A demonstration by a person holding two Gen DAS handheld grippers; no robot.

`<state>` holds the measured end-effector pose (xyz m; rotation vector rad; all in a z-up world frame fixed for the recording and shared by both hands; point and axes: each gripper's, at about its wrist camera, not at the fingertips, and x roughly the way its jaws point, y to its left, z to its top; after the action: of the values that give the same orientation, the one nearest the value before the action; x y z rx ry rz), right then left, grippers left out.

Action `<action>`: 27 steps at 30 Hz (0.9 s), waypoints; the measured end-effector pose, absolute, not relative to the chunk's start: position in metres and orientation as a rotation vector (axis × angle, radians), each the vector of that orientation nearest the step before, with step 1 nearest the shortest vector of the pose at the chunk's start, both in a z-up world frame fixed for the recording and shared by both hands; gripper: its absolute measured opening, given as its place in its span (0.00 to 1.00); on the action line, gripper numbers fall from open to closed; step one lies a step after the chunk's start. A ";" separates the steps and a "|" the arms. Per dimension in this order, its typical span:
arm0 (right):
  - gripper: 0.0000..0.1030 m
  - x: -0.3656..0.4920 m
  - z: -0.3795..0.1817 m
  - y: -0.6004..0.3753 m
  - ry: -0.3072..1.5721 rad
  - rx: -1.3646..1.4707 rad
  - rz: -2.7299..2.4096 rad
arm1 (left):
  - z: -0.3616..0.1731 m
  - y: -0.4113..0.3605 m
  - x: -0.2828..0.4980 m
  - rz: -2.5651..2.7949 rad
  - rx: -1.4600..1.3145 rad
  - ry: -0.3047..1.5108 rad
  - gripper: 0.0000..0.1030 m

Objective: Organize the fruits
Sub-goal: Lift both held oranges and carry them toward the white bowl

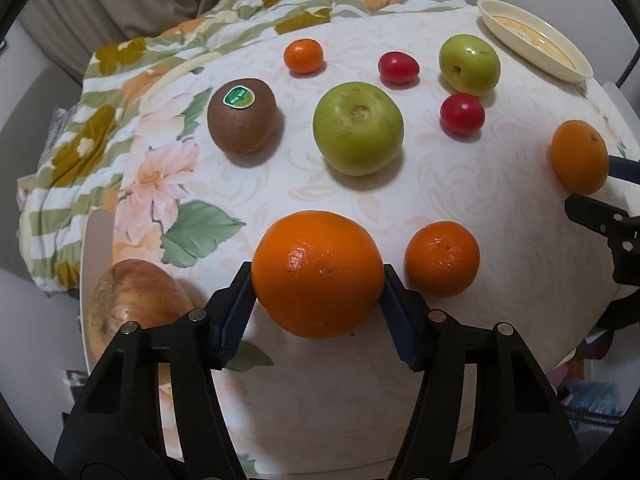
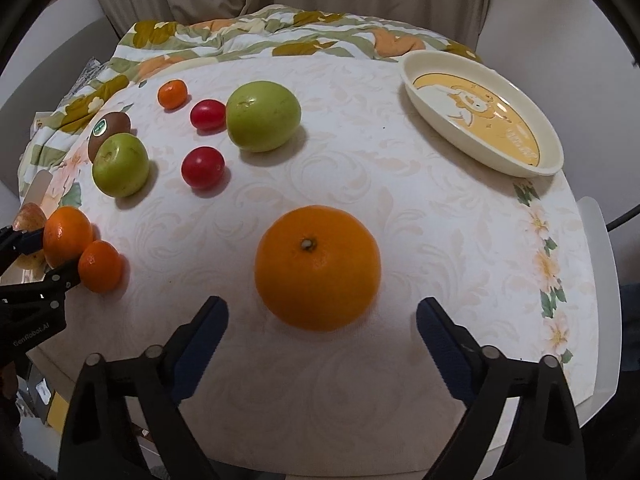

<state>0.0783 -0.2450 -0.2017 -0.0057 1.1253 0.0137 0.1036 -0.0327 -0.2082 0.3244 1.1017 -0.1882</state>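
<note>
Your left gripper was clamped on a large round orange; your right gripper stood apart behind another orange; the cream oval dish held no fruit yet

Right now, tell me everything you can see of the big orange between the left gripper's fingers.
The big orange is round, bright and glossy, with dimpled peel and a small navel dot facing the left wrist camera. It looks whole and unbruised and sits on the white patterned tablecloth. The left gripper straddles it, both blue ribbed pads pressed against its sides. A smaller mandarin lies close on its right, apart in this view; in the right wrist view they overlap. Its underside is hidden.
</note>
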 end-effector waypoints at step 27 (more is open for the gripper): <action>0.53 0.082 -0.179 -0.232 1.082 -0.031 0.026 | -0.179 -0.015 0.085 -0.195 0.252 1.058 0.64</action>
<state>0.0820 -0.2320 -0.1792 -0.0306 1.0815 0.0262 0.0848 -0.0149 -0.1786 0.2516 1.0577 -0.1950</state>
